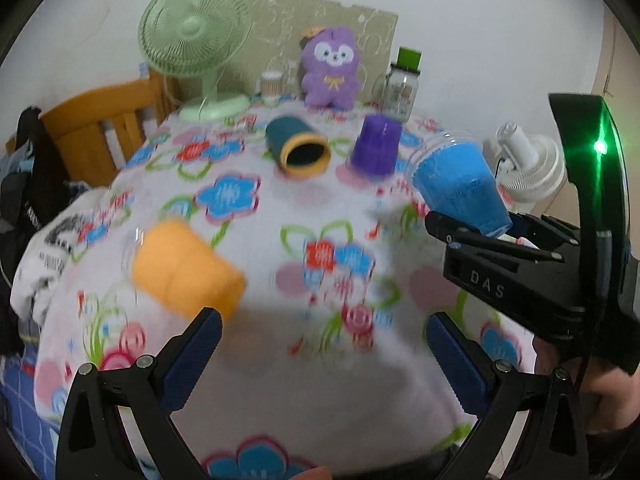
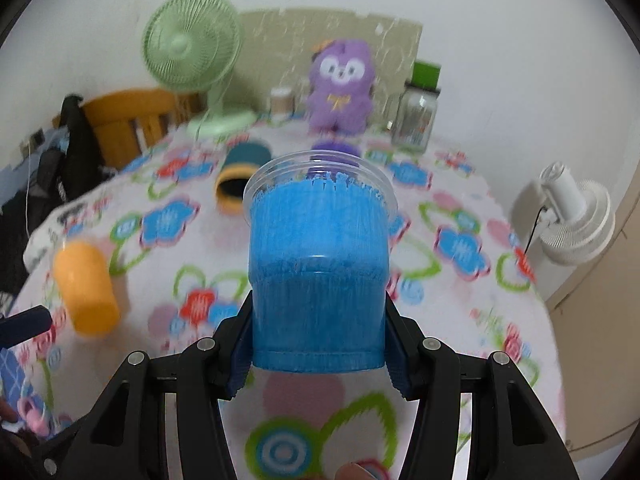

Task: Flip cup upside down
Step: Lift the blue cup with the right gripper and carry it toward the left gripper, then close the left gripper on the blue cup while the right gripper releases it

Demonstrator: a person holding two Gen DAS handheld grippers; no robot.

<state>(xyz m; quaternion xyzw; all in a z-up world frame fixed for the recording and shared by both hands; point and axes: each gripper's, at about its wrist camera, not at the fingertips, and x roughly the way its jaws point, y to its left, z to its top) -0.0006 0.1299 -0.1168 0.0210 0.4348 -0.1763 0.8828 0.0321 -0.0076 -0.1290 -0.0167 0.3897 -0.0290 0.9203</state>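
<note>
My right gripper (image 2: 318,344) is shut on a blue cup (image 2: 320,272) by its base, held above the table with its clear rim pointing away and up. The same cup (image 1: 460,184) and right gripper (image 1: 492,236) show at the right of the left wrist view, cup tilted. My left gripper (image 1: 324,340) is open and empty above the floral cloth. An orange cup (image 1: 184,268) lies on its side just ahead of the left finger; it also shows in the right wrist view (image 2: 86,286).
A dark teal cup with an orange rim (image 1: 298,146) lies on its side, and a purple cup (image 1: 378,146) stands upside down behind. A green fan (image 1: 196,40), purple plush (image 1: 330,68), glass jar (image 1: 400,84) and paper cup (image 1: 272,86) line the back. A white fan (image 1: 528,164) stands right, a wooden chair (image 1: 96,128) left.
</note>
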